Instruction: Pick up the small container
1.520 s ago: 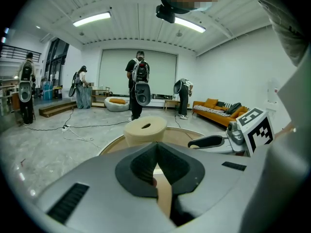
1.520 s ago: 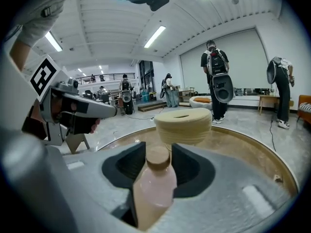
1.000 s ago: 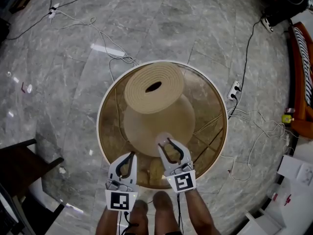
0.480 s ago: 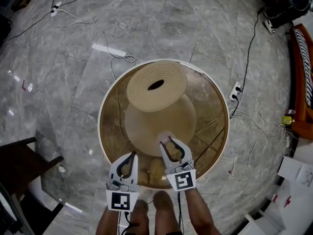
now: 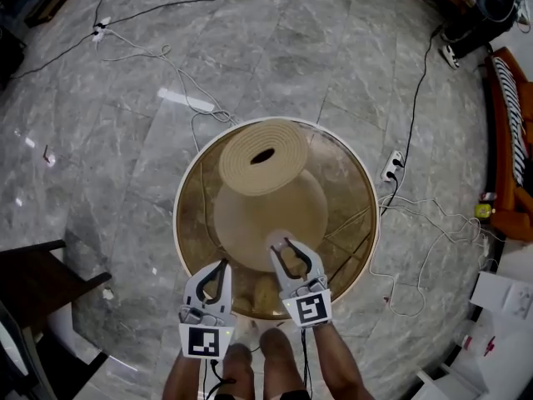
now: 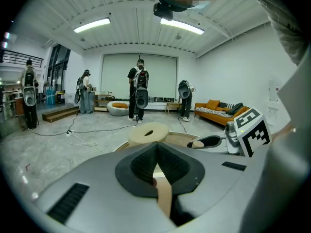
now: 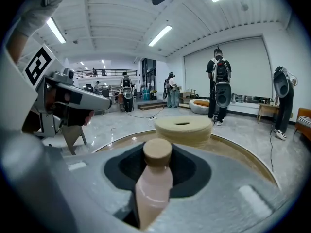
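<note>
Jaws round container (image 7: 154, 186), inside table rim (image 5: 176, 223)

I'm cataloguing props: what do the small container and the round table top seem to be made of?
The small container looks like glossy pale pink plastic, judging by the highlights on its body; its matte tan cap could be cork or plastic. The table top seems tinted glass, since shapes show through it.

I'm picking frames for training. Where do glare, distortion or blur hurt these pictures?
Head view: fisheye bends the floor, which carries a bright reflection. Left gripper view: black vignette at the corners, curved walls. Right gripper view: ceiling lights blow out, yet the small container reads clear.
</note>
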